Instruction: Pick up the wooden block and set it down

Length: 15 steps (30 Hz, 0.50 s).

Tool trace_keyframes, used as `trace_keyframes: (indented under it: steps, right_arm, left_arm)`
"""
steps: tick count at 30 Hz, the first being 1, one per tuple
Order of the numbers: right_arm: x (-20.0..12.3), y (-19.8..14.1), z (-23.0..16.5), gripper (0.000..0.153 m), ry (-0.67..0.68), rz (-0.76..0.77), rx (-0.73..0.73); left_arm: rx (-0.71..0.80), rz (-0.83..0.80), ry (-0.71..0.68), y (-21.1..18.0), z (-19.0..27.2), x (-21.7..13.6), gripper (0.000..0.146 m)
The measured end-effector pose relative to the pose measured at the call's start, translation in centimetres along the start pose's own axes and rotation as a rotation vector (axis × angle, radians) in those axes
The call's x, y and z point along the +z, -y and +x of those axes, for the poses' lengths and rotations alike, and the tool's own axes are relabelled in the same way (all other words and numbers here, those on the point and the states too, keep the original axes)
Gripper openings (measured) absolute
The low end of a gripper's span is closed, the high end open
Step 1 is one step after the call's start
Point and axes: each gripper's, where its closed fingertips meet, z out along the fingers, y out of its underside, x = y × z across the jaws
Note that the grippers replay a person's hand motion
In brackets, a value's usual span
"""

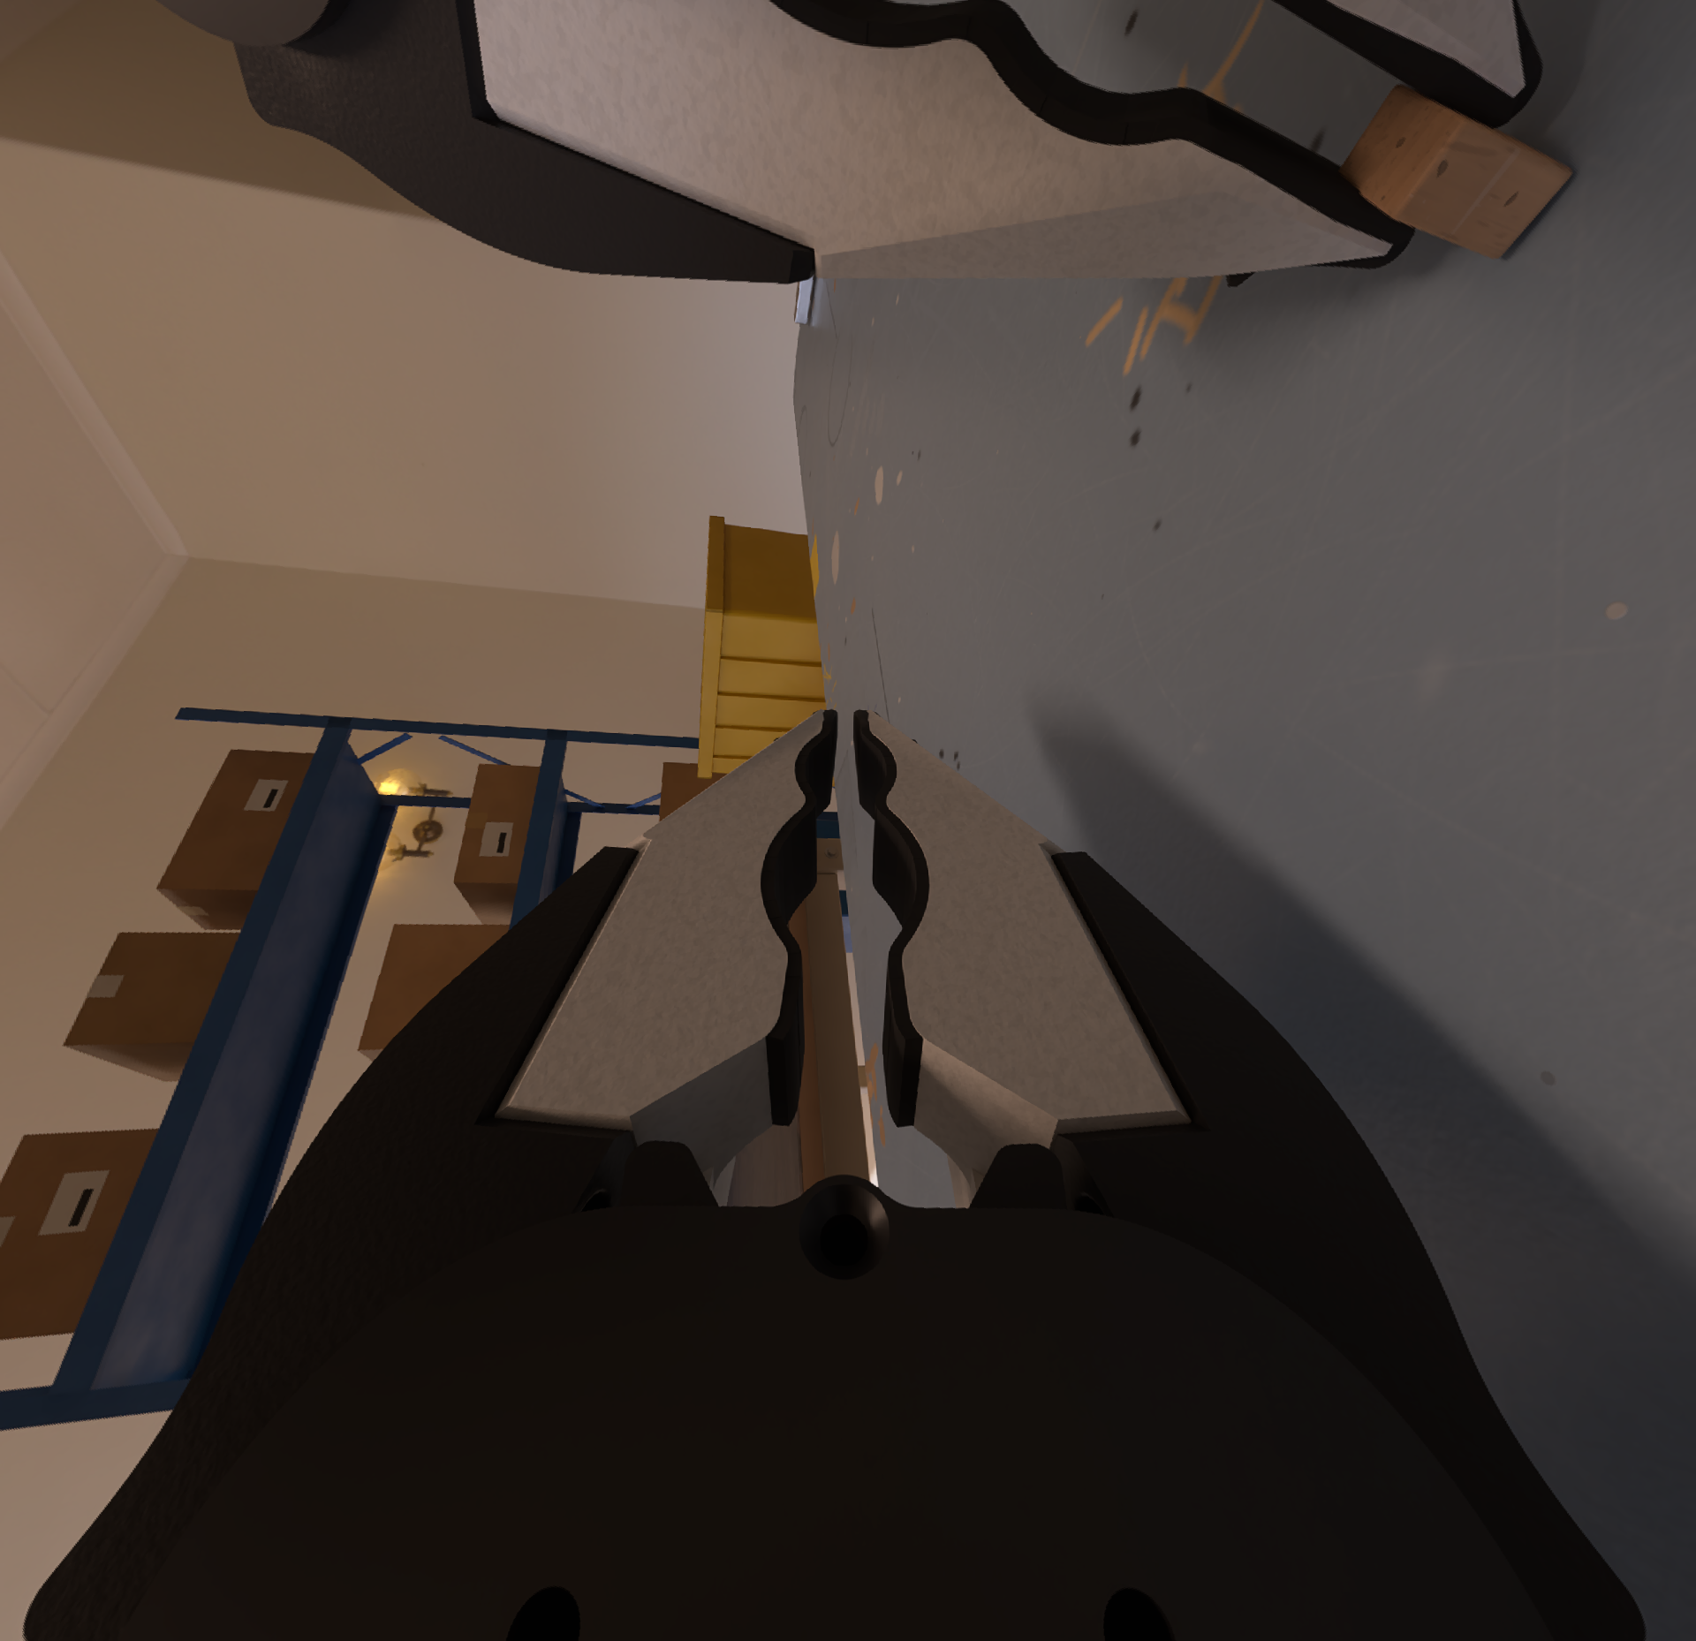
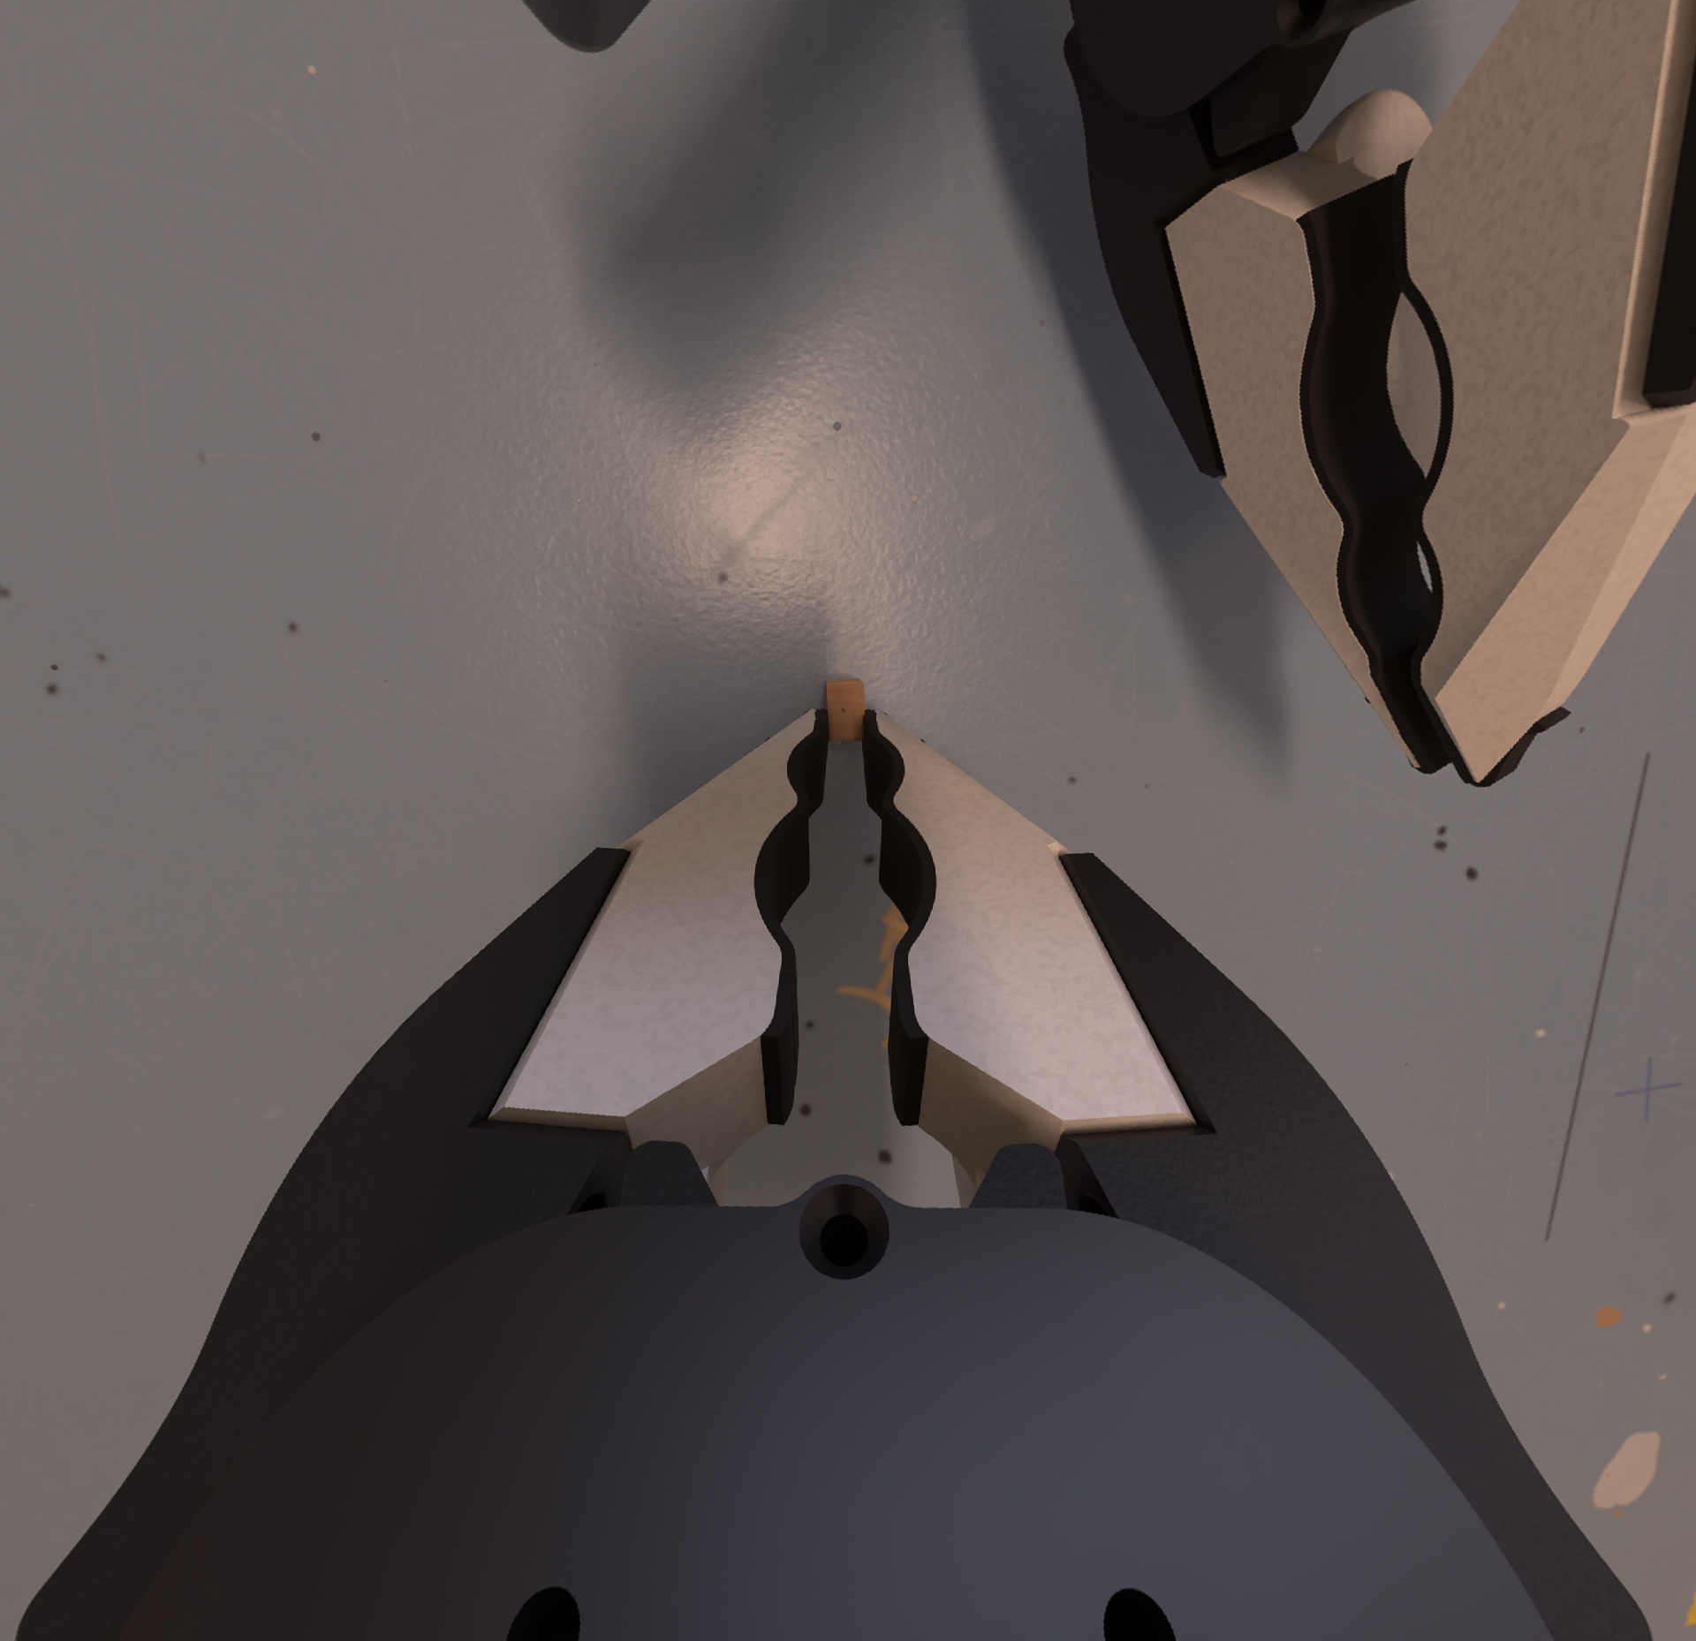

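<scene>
I am holding the small tan wooden block (image 2: 843, 709) pinched at the very tips of the right gripper (image 2: 844, 725), pointing straight down at the speckled grey tabletop (image 2: 367, 404), so the block sits right at the surface; whether it touches, I cannot tell. The left gripper (image 1: 844, 725) is idling just beside, jaws nearly together with nothing between them, leaving the drop spot free.

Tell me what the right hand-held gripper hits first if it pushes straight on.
Probably the grey tabletop. The right hand-held gripper points at it, with the wooden block pinched at its tips leading; depth is unclear.
</scene>
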Motion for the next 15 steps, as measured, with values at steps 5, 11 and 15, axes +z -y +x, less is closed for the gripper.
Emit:
trace_keyframes:
  steps: [5, 11, 15]
  right_arm:
    - [-0.1, -0.1, 0.0, 0.007, -0.004, 0.006, -0.005]
    - [-0.7, 0.1, -0.1, 0.007, 0.077, 0.125, 0.138]
    - [-2.3, 1.1, -0.1, 0.007, 0.282, 0.351, 0.383]
  left_arm:
    - [0.001, 0.001, 0.003, 0.0, 0.0, 0.0, 0.003]
    - [0.001, 0.001, 0.006, 0.0, -0.1, 0.0, 0.003]
    - [0.001, 0.001, 0.006, 0.0, -0.1, 0.0, 0.003]
